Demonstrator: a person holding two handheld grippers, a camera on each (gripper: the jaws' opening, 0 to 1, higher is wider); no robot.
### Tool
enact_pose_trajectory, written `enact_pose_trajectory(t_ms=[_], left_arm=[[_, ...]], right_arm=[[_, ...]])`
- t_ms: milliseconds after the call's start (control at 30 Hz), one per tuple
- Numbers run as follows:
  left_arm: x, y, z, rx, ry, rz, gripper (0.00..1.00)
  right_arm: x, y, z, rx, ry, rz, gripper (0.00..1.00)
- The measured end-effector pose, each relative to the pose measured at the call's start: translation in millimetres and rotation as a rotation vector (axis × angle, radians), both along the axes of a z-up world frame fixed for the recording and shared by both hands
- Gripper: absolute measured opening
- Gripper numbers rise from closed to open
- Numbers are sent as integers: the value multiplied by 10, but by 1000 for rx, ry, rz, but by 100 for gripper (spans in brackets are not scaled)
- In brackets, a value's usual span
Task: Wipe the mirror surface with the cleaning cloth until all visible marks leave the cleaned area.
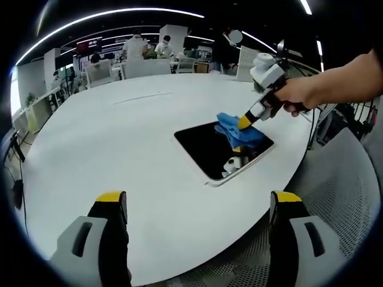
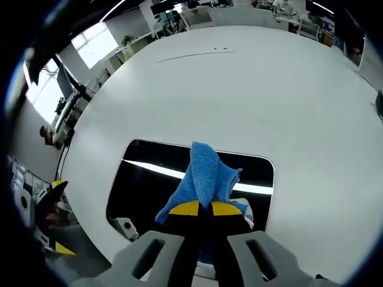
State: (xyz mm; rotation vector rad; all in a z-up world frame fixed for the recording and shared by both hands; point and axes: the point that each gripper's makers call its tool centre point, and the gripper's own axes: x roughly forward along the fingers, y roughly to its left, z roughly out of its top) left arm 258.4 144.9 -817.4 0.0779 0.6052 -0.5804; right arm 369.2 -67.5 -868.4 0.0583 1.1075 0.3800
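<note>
A dark rectangular mirror (image 1: 209,149) (image 2: 149,179) lies flat on the round white table (image 1: 119,137) (image 2: 239,89). A blue cleaning cloth (image 1: 238,131) (image 2: 203,173) rests on the mirror's far-right part in the left gripper view. My right gripper (image 1: 244,123) (image 2: 204,208) is shut on the blue cloth, held by a person's hand (image 1: 299,95), pressing it onto the glass. My left gripper (image 1: 197,206) stands open over the near table edge, well short of the mirror, with nothing between its jaws. The left gripper also appears at the left edge of the right gripper view (image 2: 51,209).
Desks, chairs and people stand beyond the table's far side (image 1: 149,51). A mesh chair back (image 1: 341,179) sits by the table's right edge. Ceiling lights reflect in the mirror as a bright streak (image 2: 179,173).
</note>
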Motion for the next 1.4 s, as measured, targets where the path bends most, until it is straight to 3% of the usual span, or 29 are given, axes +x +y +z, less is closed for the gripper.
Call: enact_pose_trajectory(t_ms=[100,400,1233,1400], left_arm=[[18,11,25,4,-21,4,99],[14,4,17,4,-11,2,99],[31,26,-6,20,-14,3,99],[30,21,1,19,-15,2,99]], right_arm=[[-71,-11,-4,7,-6,5,0],[-206,-39,-14,63,-13,-51,0],[-683,-10,0,52,0,12,0],[-704,-9,-3,36,-2,29,0]])
